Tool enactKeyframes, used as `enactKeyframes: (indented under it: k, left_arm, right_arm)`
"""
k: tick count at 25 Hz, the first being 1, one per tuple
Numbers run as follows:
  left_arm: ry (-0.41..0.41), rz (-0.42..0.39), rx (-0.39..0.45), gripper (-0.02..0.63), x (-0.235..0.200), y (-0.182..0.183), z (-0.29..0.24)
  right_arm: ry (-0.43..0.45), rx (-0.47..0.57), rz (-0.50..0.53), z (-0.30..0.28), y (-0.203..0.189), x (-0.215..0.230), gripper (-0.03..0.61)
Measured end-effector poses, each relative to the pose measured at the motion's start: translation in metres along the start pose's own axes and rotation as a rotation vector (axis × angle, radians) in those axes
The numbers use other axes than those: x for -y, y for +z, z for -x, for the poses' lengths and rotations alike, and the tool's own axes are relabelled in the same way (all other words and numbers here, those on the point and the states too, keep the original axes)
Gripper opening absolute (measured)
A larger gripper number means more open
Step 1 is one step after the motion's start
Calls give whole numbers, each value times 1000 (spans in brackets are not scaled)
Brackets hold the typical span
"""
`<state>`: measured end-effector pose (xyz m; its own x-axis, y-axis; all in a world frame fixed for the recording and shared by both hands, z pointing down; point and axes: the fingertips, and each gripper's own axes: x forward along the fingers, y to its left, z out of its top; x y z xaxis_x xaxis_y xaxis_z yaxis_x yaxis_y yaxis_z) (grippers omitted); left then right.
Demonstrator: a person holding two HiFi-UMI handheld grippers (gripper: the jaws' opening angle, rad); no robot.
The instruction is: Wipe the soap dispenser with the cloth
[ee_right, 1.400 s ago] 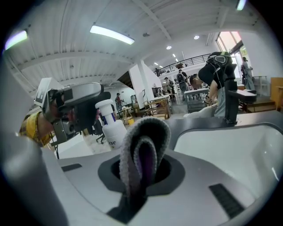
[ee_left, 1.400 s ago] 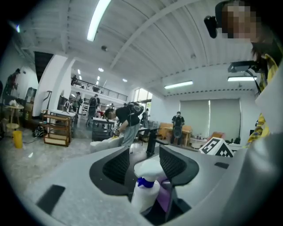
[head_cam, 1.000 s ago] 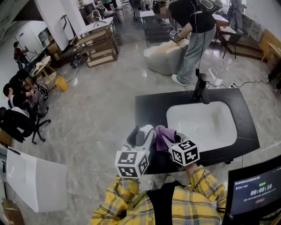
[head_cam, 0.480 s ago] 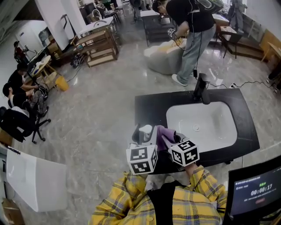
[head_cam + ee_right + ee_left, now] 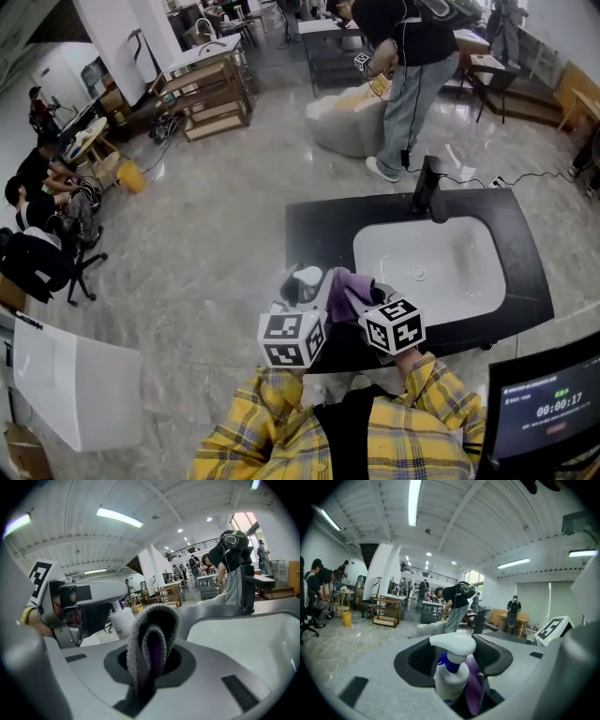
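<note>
A white soap dispenser (image 5: 307,278) with a blue neck hangs over the black counter's (image 5: 319,234) front left corner. It sits between the jaws of my left gripper (image 5: 302,302), which are closing on its body (image 5: 451,679). My right gripper (image 5: 364,302) is shut on a folded purple cloth (image 5: 349,289). The cloth (image 5: 474,686) lies against the dispenser's right side. In the right gripper view the cloth (image 5: 152,639) loops up out of the jaws of my right gripper (image 5: 150,665), with the dispenser (image 5: 123,620) just behind it.
A white sink basin (image 5: 431,262) is set in the counter, with a black faucet (image 5: 427,192) at its far edge. A person (image 5: 412,56) stands beyond it by a grey beanbag. A monitor (image 5: 548,403) is at lower right. Seated people are at far left.
My left gripper shifted a little right, then partly back, with the dispenser in it. The right gripper and cloth stayed put. The person at the back moved slightly.
</note>
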<state>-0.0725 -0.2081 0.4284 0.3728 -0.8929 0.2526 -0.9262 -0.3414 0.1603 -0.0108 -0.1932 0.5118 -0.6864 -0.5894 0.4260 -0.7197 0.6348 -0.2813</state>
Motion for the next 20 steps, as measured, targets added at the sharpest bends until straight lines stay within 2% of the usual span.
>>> enactKeyframes:
  k: [7,20]
  left_arm:
    - [-232,-45,-13,229,4,-1,0]
    - [-739,-190,-59,229,26,-2,17]
  right_arm:
    - [5,8,-4,-2,1,-1,41]
    - [28,57,-25,11,13,-6,41]
